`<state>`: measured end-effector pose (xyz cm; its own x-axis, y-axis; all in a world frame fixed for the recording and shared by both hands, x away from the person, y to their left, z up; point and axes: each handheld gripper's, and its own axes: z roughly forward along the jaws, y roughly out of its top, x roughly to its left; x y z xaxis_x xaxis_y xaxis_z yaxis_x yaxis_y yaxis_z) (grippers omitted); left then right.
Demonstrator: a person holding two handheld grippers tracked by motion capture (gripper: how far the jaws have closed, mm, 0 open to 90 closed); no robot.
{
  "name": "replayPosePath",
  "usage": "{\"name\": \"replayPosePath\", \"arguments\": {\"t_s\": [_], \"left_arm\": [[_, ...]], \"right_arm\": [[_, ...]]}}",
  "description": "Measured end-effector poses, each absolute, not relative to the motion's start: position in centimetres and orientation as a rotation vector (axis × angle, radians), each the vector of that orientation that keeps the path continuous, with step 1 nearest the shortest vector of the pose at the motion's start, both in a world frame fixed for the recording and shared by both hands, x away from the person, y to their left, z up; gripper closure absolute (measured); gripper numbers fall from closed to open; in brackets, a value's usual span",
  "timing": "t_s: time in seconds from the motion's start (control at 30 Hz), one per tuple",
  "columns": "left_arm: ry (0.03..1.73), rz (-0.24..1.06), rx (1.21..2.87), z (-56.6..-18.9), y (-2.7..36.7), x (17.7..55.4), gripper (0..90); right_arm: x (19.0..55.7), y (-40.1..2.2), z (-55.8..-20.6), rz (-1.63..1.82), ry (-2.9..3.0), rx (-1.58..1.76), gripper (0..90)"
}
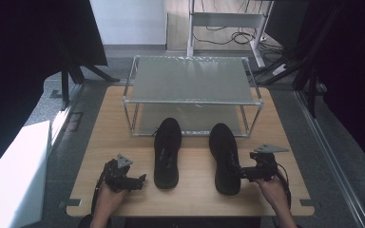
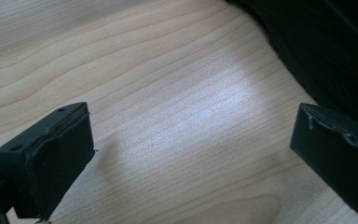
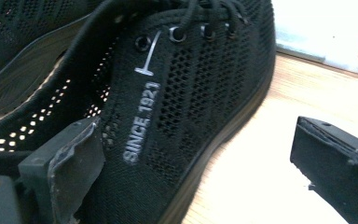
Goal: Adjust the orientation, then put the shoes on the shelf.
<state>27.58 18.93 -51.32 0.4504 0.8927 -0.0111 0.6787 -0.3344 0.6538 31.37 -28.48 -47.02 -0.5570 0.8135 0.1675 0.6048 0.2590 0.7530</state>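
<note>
Two black mesh lace-up shoes: left one (image 1: 167,153), right one (image 1: 224,157). One two-tier metal-frame rack w/ grey shelves (image 1: 190,80). One light wooden bench (image 1: 192,194). Two handheld black tools: left tool (image 1: 140,180), right tool (image 1: 243,173).

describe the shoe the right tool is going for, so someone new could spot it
On the wooden table, in front of the two-tier metal rack, two black mesh shoes lie side by side. It is the right shoe, beside the open right tool; the left shoe lies apart from the left tool. Its side reads "SINCE 1921".
</note>
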Motion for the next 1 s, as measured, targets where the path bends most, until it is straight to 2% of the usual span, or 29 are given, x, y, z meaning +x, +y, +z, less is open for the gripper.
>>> {"name": "replayPosePath", "arguments": {"t_s": [1.0], "left_arm": [[1.348, 0.456, 2.039, -49.5, 18.3, 27.6, 2.9]], "right_arm": [[30.9, -29.8, -46.5, 1.295, 2.155, 1.402, 0.0]]}}
